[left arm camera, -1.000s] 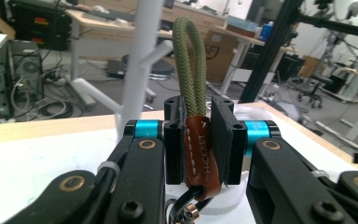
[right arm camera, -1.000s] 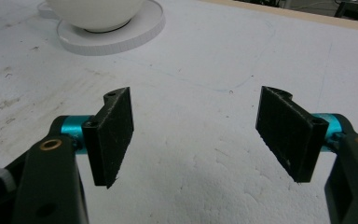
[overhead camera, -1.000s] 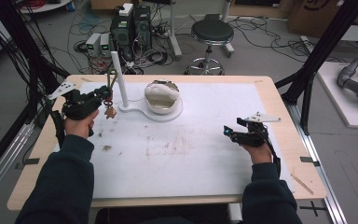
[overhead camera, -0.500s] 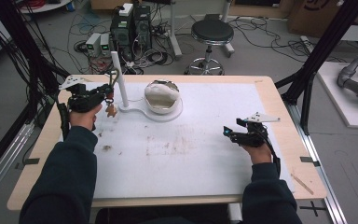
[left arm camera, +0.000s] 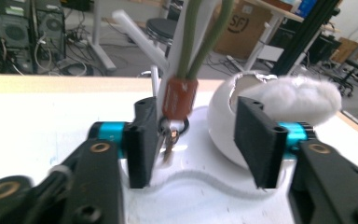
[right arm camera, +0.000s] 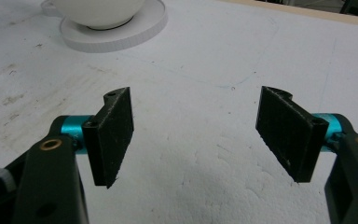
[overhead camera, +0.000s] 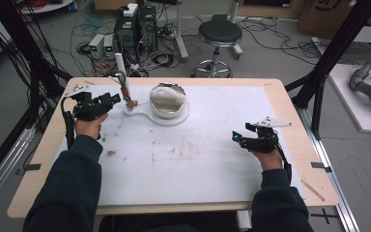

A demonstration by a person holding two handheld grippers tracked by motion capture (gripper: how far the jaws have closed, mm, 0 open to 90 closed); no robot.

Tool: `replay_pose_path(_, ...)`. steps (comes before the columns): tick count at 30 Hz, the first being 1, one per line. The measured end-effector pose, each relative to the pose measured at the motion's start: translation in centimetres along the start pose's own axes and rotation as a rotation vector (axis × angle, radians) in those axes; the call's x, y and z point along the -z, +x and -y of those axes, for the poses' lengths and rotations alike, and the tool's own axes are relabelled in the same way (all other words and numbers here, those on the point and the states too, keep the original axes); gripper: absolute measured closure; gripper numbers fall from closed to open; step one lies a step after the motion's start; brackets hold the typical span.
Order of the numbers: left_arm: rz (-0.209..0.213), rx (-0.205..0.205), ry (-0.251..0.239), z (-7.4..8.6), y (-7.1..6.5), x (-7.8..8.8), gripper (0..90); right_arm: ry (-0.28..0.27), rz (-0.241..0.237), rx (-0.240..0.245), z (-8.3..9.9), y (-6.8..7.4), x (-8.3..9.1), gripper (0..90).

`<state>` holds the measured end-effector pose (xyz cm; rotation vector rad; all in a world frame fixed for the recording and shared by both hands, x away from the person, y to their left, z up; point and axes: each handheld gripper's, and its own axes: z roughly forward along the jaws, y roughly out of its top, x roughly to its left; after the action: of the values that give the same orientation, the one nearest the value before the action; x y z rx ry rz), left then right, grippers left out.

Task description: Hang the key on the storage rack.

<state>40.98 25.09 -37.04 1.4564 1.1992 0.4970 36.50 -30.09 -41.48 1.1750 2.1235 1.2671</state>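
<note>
Hovering at the far left of the white-topped wooden table (overhead camera: pixel 212 169), the left gripper (left arm camera: pixel 193 140) has its jaws spread on either side of a brown cylindrical connector (left arm camera: pixel 179 99) hanging on green wires beside a white upright post (overhead camera: pixel 121 67). Just right of it, a white round bowl (overhead camera: pixel 166 99) stuffed with cotton sits on a white flat base (overhead camera: pixel 174 119). Well apart, near the right edge, the right gripper (right arm camera: pixel 196 133) hangs over bare table, jaws wide and empty
</note>
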Motion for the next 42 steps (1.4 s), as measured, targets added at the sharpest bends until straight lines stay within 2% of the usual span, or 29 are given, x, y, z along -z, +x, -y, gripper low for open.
replay_pose_path(6, 0.040, -0.015, -0.017, 2.1, 0.0, 0.9, 34.2, -0.001, 0.000, 0.004, 0.0, 0.1, -0.1, 27.9)
replay_pose_path(8, 0.051, -0.030, -0.011, 2.7, -0.2, 1.2, 23.4, -0.002, -0.001, 0.006, -0.1, 0.2, 0.0, 27.9)
replay_pose_path(9, 0.064, -0.039, -0.024, 3.0, -0.3, 1.4, 21.0, -0.003, -0.001, 0.009, -0.1, 0.2, 0.0, 27.9)
replay_pose_path(11, 0.092, -0.056, -0.047, 3.6, -0.6, 2.0, 20.9, -0.001, -0.003, 0.010, -0.1, 0.2, 0.0, 27.8)
replay_pose_path(12, 0.094, -0.066, -0.030, 3.7, -0.8, 2.2, 20.7, -0.001, -0.004, 0.009, -0.1, 0.2, 0.0, 27.8)
replay_pose_path(15, 0.094, -0.140, -0.038, 4.5, -1.4, 2.8, 19.8, -0.001, -0.009, 0.009, 0.0, 0.2, 0.0, 27.6)
replay_pose_path(17, 0.100, -0.168, -0.046, 5.1, -1.8, 3.1, 19.8, -0.003, -0.008, 0.012, 0.0, 0.3, -0.1, 25.5)
replay_pose_path(22, 0.136, -0.194, -0.037, 6.6, -2.8, 3.4, 19.8, -0.009, -0.028, 0.035, 0.0, 0.6, -0.1, 21.9)
replay_pose_path(25, 0.140, -0.239, -0.017, 6.9, -3.7, 3.4, 19.7, -0.006, -0.021, 0.045, 0.0, 0.6, -0.1, 21.9)
replay_pose_path(27, 0.153, -0.240, -0.017, 7.1, -4.2, 3.4, 19.7, -0.012, -0.014, 0.048, 0.0, 0.6, 0.0, 21.8)
replay_pose_path(32, 0.156, -0.252, -0.001, 7.5, -4.8, 3.2, 19.1, -0.013, -0.001, 0.054, 0.3, 0.5, 0.7, 21.8)
replay_pose_path(42, 0.148, -0.248, 0.007, 7.8, -4.7, 3.3, 19.1, -0.016, 0.011, 0.045, 0.9, 0.3, 1.7, 21.8)
